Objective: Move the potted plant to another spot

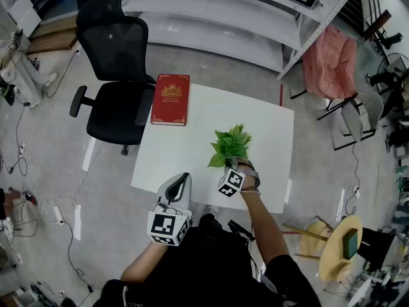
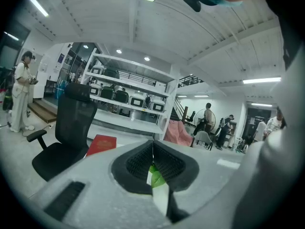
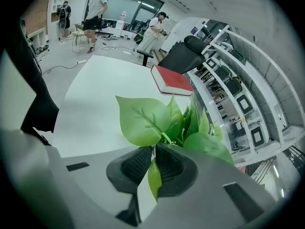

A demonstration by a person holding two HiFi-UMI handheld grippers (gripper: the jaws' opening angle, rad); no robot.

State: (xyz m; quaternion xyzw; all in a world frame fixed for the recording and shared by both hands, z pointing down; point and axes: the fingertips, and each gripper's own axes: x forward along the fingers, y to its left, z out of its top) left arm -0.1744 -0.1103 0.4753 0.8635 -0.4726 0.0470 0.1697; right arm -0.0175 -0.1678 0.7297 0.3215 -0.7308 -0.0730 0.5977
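So the potted plant (image 1: 230, 147) sits on the table (image 1: 185, 152), right at the right gripper (image 1: 236, 165) tips, leaves spreading past them. Further ahead and off to that gripper's left, the book (image 1: 170, 99) lies at the table's far corner, with the chair (image 1: 118, 75) just beyond. The left gripper (image 1: 182, 179) hangs to its left, over the near edge. The shelves (image 1: 217, 11) are way out front.

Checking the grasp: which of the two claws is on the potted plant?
The right claw, its jaws pinched on leaves of the potted plant. The left claw is shut on nothing, near the table front edge, apart from the plant.
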